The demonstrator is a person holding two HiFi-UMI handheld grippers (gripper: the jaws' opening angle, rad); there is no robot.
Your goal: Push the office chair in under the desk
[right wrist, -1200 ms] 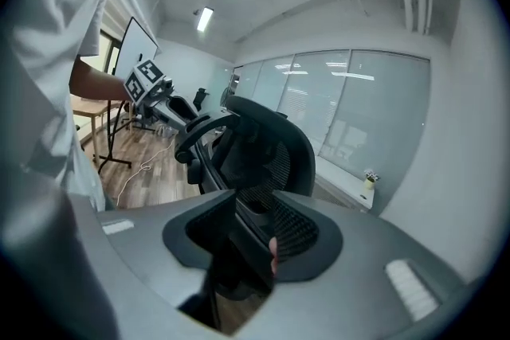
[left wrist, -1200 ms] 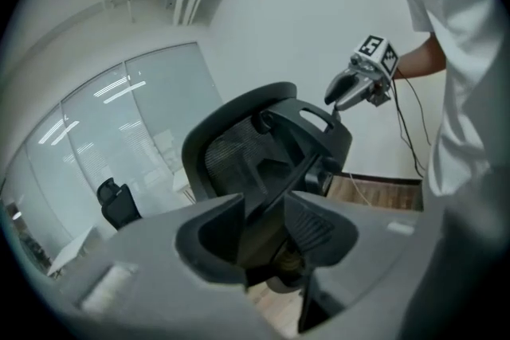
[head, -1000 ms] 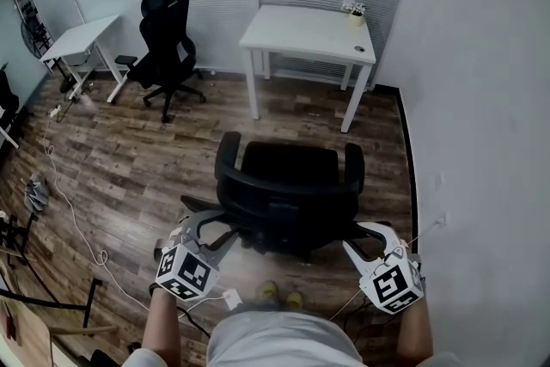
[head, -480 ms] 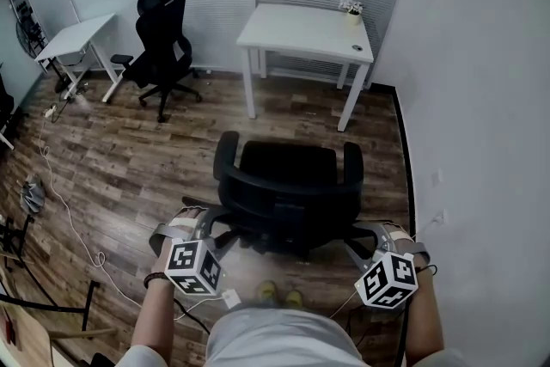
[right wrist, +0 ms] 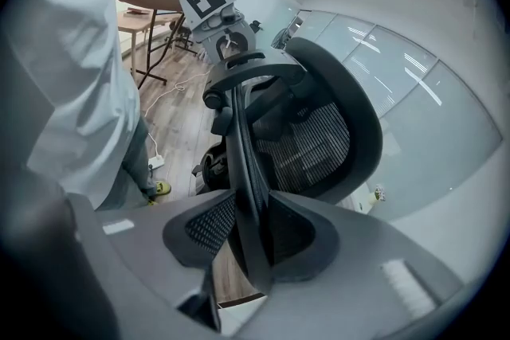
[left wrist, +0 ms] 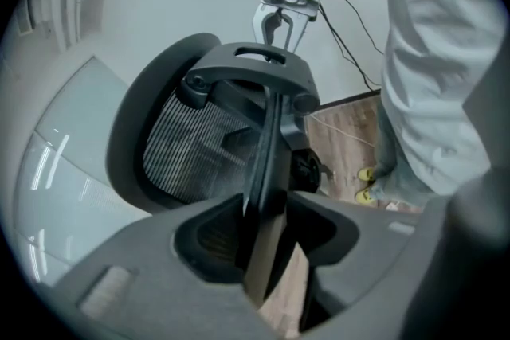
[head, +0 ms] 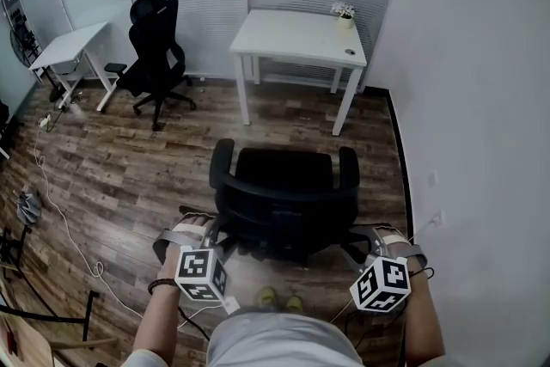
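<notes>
Left gripper [left wrist: 265, 231]: jaws just closing, clamped on one back-frame edge of the black mesh office chair [head: 288, 185]. Right gripper [right wrist: 251, 239]: pinching the opposite edge. Chair: facing the white rectangular desk [head: 296, 37], well short of it. Step: grip taken. Next, probably an even, straight push forward.

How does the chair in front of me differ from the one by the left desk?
The near chair stands mid-floor, short of the desk ahead; the far chair sits beside the left desk. The near chair is seen from above, back toward the person; the far chair shows its tall back and headrest. Both are black with armrests.
</notes>
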